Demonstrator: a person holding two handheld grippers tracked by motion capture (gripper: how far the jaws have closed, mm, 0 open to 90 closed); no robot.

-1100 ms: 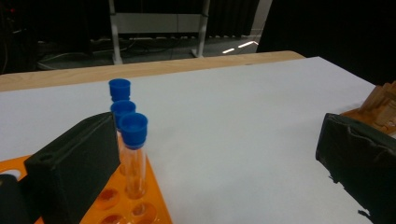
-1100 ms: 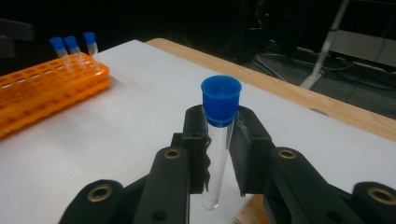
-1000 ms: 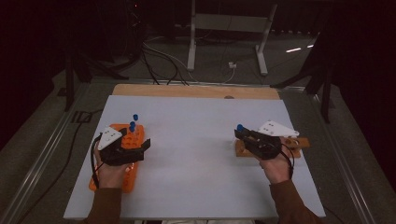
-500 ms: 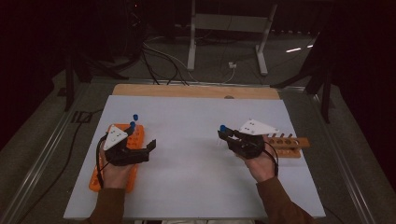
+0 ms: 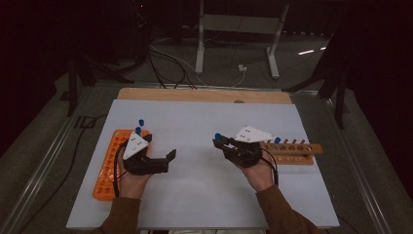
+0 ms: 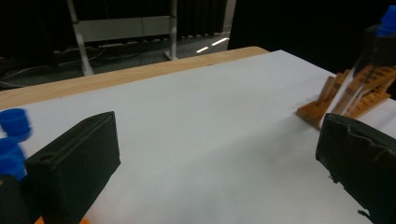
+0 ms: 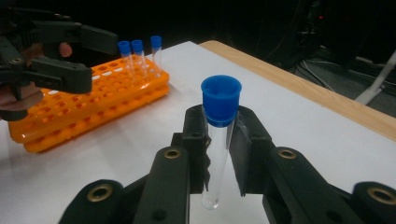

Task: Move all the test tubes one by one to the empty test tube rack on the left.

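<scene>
My right gripper (image 5: 220, 144) is shut on a clear test tube with a blue cap (image 5: 218, 137), held upright over the white table near its middle. In the right gripper view the tube (image 7: 218, 140) stands pinched between the pads of that gripper (image 7: 219, 149). My left gripper (image 5: 167, 161) hovers open and holds nothing, just right of the orange tube rack (image 5: 108, 168); its jaws stand wide apart in the left gripper view (image 6: 215, 177). Three blue-capped tubes (image 7: 136, 53) stand at the far end of the orange rack (image 7: 88, 100). A wooden tube rack (image 5: 298, 151) lies right of my right hand.
The white table top (image 5: 204, 200) is bordered at the back by a wooden strip (image 5: 195, 95). The wooden rack (image 6: 345, 95) shows at the right in the left gripper view. Cables and a metal stand (image 5: 234, 29) lie on the dark floor beyond the table.
My right gripper has carried the tube leftward, away from the wooden rack toward the table's middle. The left gripper has moved right, off the orange rack toward the middle.
</scene>
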